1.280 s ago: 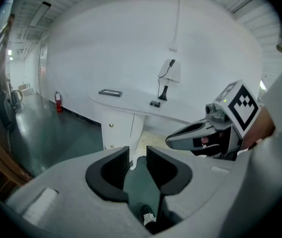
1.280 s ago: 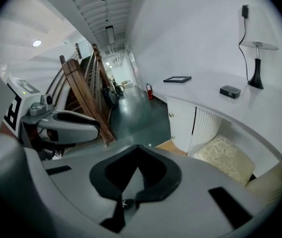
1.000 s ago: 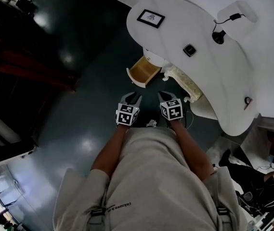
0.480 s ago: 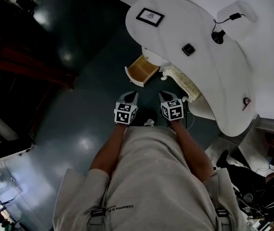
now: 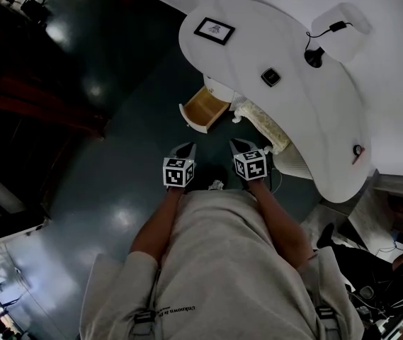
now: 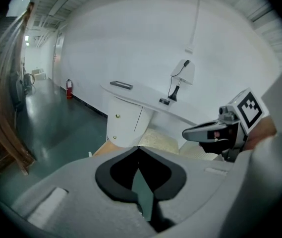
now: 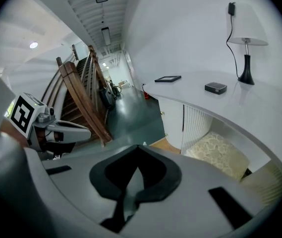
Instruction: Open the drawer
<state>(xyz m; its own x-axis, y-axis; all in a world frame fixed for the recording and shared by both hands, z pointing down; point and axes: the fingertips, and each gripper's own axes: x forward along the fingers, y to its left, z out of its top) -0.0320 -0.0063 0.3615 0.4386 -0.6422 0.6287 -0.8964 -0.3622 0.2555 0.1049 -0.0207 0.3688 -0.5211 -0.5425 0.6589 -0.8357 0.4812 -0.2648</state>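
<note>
The drawer [image 5: 202,108] stands pulled out of the white rounded cabinet [image 5: 222,87] under the curved desk, and its wooden inside shows. In the gripper views its wooden edge peeks out as the drawer [image 6: 101,149] and the drawer [image 7: 160,144]. My left gripper [image 5: 188,147] hangs over the dark floor a little short of it, shut and holding nothing. My right gripper [image 5: 236,144] hangs beside it, also shut and holding nothing. The tips meet in both gripper views: left gripper [image 6: 139,148], right gripper [image 7: 139,146].
A cream cushioned stool [image 5: 263,117] sits under the white desk [image 5: 300,126] right of the drawer. On the desk are a picture frame [image 5: 214,30], a small black box [image 5: 270,77] and a lamp [image 5: 339,23]. A wooden staircase [image 7: 84,93] rises at the left.
The left gripper's jaws, apart a second ago, have closed on nothing, and it has rolled slightly. Both grippers stay in about the same place before the open drawer.
</note>
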